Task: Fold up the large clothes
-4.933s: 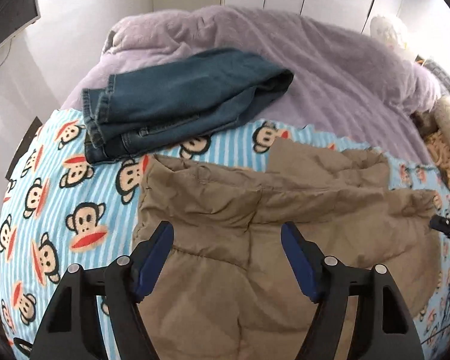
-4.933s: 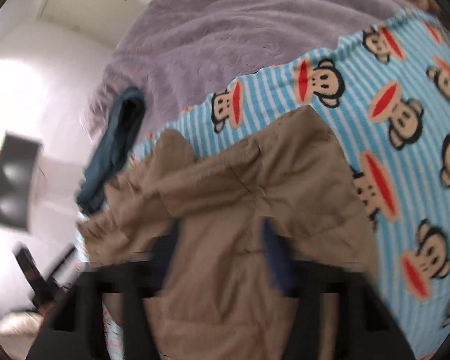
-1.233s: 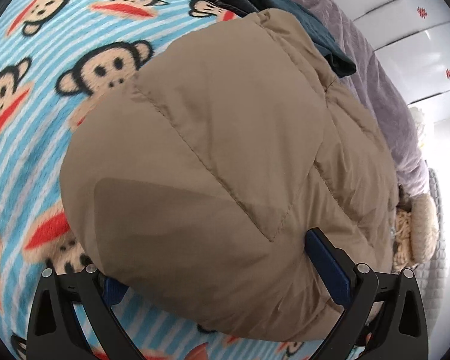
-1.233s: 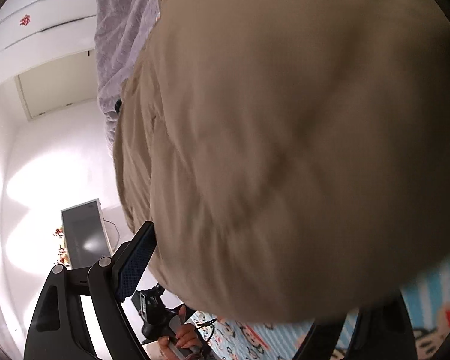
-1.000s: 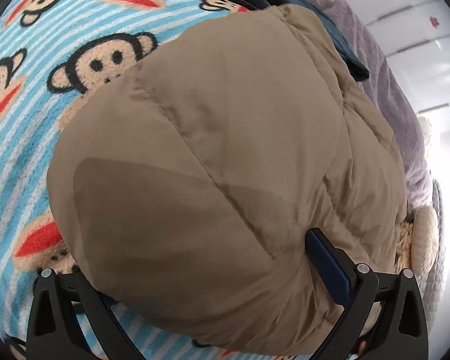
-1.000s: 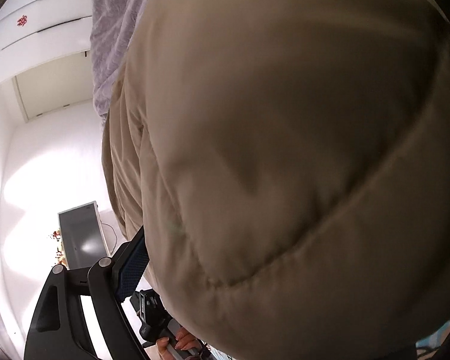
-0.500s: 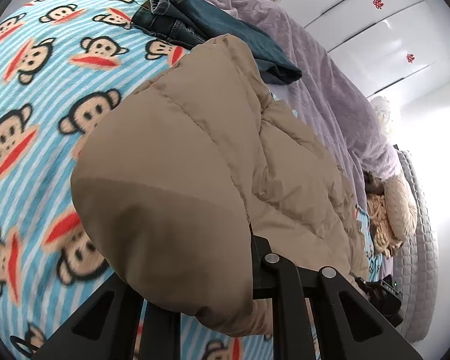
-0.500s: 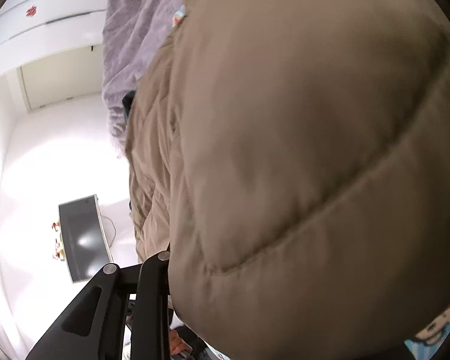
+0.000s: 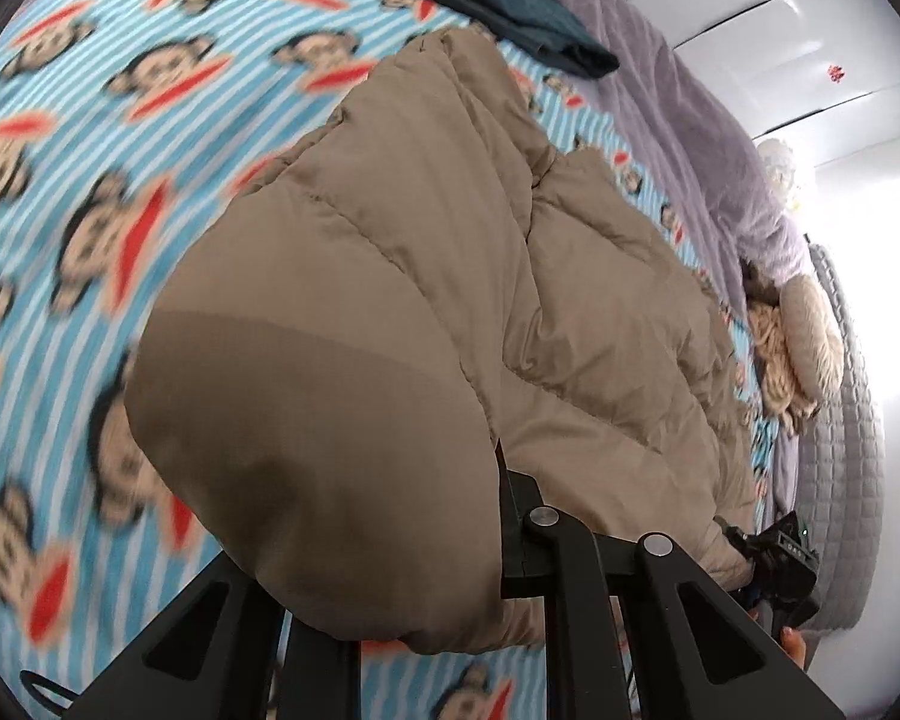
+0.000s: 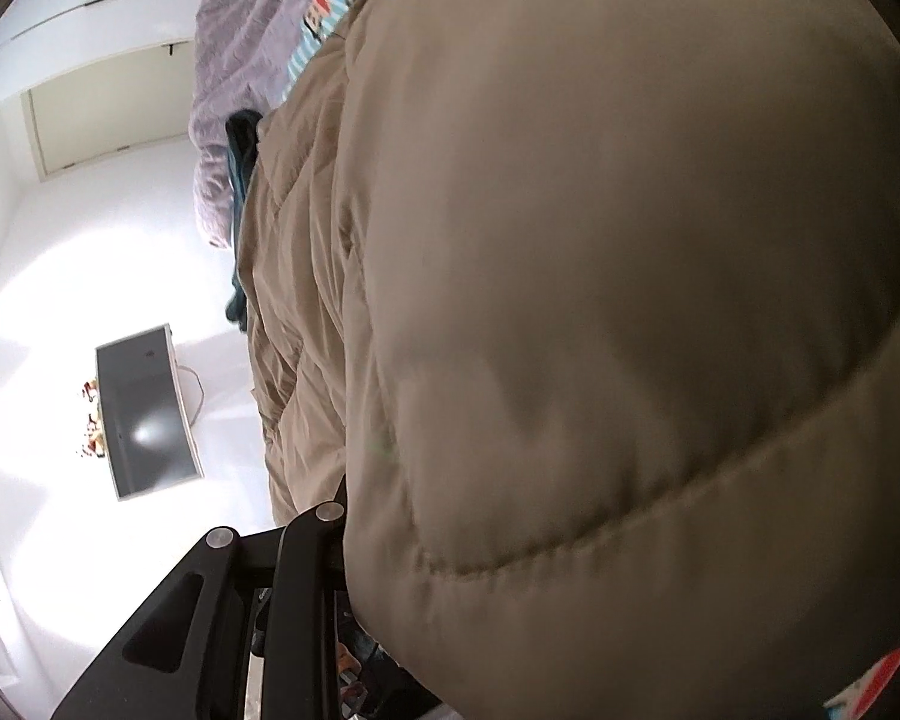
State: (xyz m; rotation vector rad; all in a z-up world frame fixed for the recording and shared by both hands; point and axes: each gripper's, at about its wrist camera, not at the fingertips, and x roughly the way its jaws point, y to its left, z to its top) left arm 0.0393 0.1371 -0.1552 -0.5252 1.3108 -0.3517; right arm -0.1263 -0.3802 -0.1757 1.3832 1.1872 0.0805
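Monkey-print bedding (image 9: 120, 138) is spreading under the work, with a purple blanket (image 9: 678, 96) beyond it and white wardrobe doors (image 9: 810, 18) behind. On this bed the tan puffer jacket (image 9: 426, 276) is lying bunched, and its near hem is bulging up over both cameras, so it is filling almost the whole right wrist view (image 10: 630, 300). About five seconds ago it was lying flat with both grippers held wide above it; one second ago the blue pads were still standing apart around the fabric; now the left gripper (image 9: 450, 546) is showing its linkage drawn together and is clamping the hem, and the right gripper (image 10: 354, 546), seen at the far corner from the left view (image 9: 780, 564), is looking likewise pinched on the jacket, though the fingertips are hidden under the cloth. I judge that the grasp is made and the hem is being lifted for a fold toward the collar end. Folded jeans (image 9: 510, 6) are lying just beyond the jacket's far end, so the carried edge is needing to stop short of them. To the left, bare bedding is giving open room; to the right, plush toys (image 9: 798, 342) are crowding the jacket's side. In the right view a wall screen (image 10: 144, 414) is hanging well clear.
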